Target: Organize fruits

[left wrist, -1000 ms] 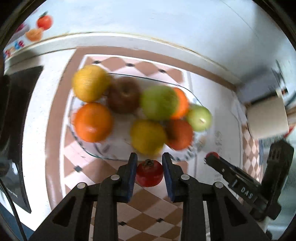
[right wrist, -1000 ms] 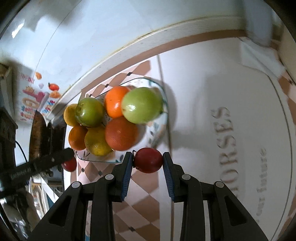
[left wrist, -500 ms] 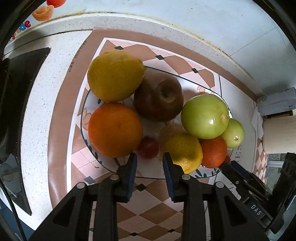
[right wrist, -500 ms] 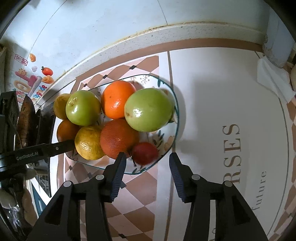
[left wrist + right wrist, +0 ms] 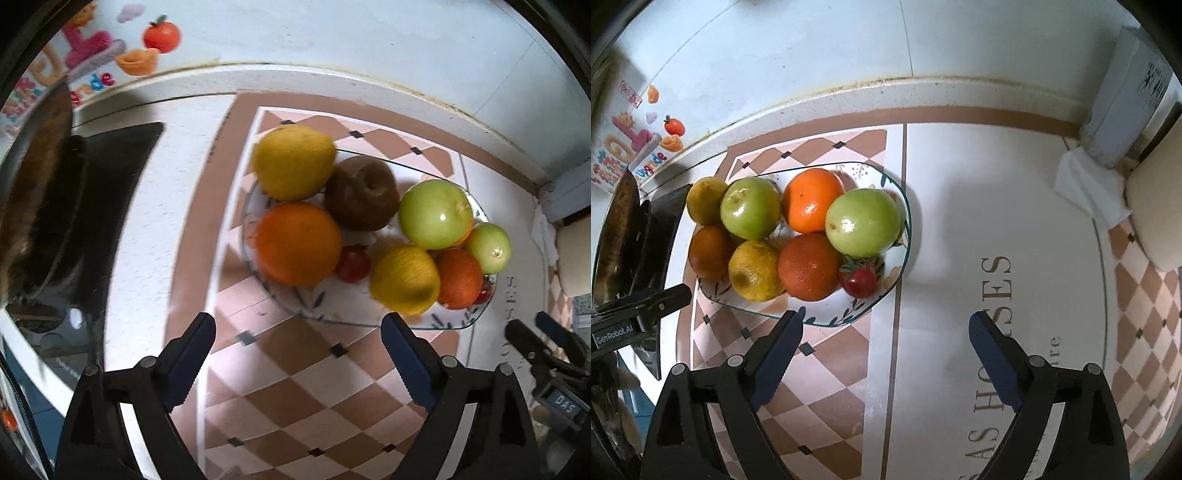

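Fruits piled in glass plate (image 5: 905,236) | left gripper (image 5: 298,338), right gripper (image 5: 884,334) jaws opening, nothing between (clear of pile) | small red fruit (image 5: 860,281) at rim

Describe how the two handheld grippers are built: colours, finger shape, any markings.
Both look alike. The left gripper and right gripper have matte black, angular plastic arms with round silver pivot pins, ending in dark blue ribbed pads. Seen from the right wrist camera, the left gripper carries a white "GenRobot.AI" label; from the left wrist camera, the right one shows "DAS". No sleeves or cables are visible.
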Demonstrator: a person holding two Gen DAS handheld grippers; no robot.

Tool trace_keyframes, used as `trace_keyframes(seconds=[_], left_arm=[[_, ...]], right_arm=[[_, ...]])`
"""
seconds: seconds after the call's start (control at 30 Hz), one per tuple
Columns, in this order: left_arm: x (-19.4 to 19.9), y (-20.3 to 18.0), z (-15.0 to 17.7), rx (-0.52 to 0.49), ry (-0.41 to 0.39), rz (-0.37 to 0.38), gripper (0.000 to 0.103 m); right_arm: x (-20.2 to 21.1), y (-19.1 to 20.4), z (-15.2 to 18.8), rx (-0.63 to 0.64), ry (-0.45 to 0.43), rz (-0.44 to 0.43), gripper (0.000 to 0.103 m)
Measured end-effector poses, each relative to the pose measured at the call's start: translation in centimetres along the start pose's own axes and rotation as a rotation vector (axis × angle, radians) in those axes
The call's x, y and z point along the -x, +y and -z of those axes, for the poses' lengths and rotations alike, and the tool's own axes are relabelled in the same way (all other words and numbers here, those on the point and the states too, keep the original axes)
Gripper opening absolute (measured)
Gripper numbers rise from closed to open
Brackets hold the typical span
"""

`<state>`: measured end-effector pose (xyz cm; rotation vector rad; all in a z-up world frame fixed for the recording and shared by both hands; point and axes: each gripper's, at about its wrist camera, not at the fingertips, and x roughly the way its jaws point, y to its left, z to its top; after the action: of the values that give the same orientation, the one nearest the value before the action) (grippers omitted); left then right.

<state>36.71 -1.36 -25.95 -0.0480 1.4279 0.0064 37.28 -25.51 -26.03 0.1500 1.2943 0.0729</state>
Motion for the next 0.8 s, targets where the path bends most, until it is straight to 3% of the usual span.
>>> trace_keyframes(seconds=[0.17, 0.4, 0.8], left_arm=[[1.7, 0.3, 1.0, 0.005, -0.047, -0.038, 0.099], [4.8, -0.2, 2.2, -0.015, -0.12, -0.042, 0.099], [13.3, -0.2, 7.5, -0.067, -0.295, 0.0, 0.099]], right_arm=[[1.7, 0.9, 0.6, 0.012, -0.026, 0.028, 0.094], [6.2, 1.9, 1.9, 0.006, -0.092, 0.055, 0.095], [15.8, 4.9, 8.0, 0.005, -0.225, 0.086, 0.096]])
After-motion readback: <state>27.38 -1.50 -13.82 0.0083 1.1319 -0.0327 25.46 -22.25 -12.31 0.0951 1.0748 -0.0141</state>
